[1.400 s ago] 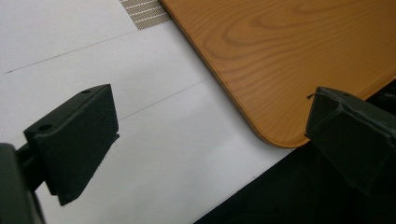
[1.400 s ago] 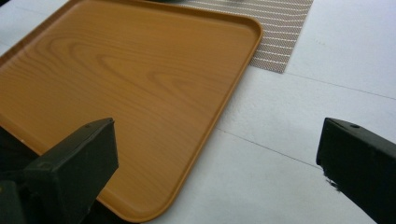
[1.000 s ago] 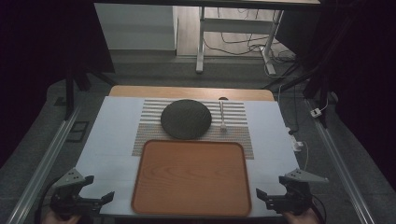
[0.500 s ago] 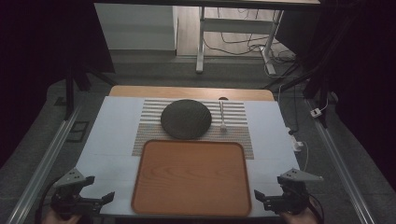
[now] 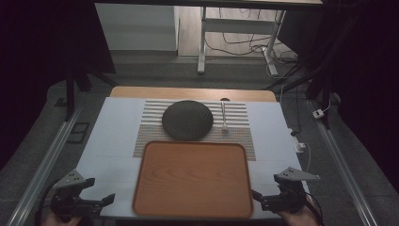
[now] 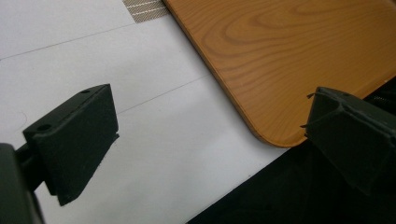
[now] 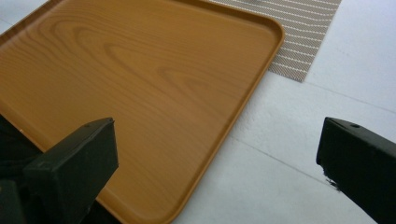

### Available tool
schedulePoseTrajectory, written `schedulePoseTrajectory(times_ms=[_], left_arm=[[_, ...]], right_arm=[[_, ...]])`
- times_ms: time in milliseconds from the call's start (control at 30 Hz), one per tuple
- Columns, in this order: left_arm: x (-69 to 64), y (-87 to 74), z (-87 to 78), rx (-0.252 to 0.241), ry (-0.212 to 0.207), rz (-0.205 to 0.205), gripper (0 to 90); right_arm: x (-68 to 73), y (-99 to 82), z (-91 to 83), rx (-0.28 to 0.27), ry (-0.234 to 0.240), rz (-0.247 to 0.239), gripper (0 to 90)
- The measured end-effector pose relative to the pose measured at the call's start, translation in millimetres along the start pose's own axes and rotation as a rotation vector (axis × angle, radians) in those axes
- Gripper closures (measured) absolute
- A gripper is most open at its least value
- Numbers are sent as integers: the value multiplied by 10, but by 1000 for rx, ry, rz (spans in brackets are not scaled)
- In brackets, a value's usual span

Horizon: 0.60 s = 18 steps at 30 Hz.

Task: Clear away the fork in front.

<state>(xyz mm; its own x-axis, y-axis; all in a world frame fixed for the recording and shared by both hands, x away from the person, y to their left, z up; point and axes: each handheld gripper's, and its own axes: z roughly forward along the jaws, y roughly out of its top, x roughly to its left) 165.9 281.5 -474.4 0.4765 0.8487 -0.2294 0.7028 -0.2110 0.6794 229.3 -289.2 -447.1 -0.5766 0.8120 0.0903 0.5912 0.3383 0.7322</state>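
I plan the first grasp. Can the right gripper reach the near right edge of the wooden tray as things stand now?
Probably yes. The right gripper sits open just beside the wooden tray, its fingers apart and pointing at that edge, with bare white table between them.

Both grippers, left gripper and right gripper, are matte black, each topped with a grey three-cornered plate; blocky jaws bear small screw holes.
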Motion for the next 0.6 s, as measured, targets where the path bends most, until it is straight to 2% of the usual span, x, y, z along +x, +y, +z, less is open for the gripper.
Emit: schedulePoseTrajectory(times_ms=[233,433,600], left_arm=[[2,-5,-6,-2,0,-3,26],[5,-9,-11,-6,-4,-4,26],[4,-9,-12,-8,-5,-3,26]], right_arm=[[6,95,96,13,15,-56,0],[-44,203,201,31,28,-36,0],[-56,293,310,53,17,-53,0]])
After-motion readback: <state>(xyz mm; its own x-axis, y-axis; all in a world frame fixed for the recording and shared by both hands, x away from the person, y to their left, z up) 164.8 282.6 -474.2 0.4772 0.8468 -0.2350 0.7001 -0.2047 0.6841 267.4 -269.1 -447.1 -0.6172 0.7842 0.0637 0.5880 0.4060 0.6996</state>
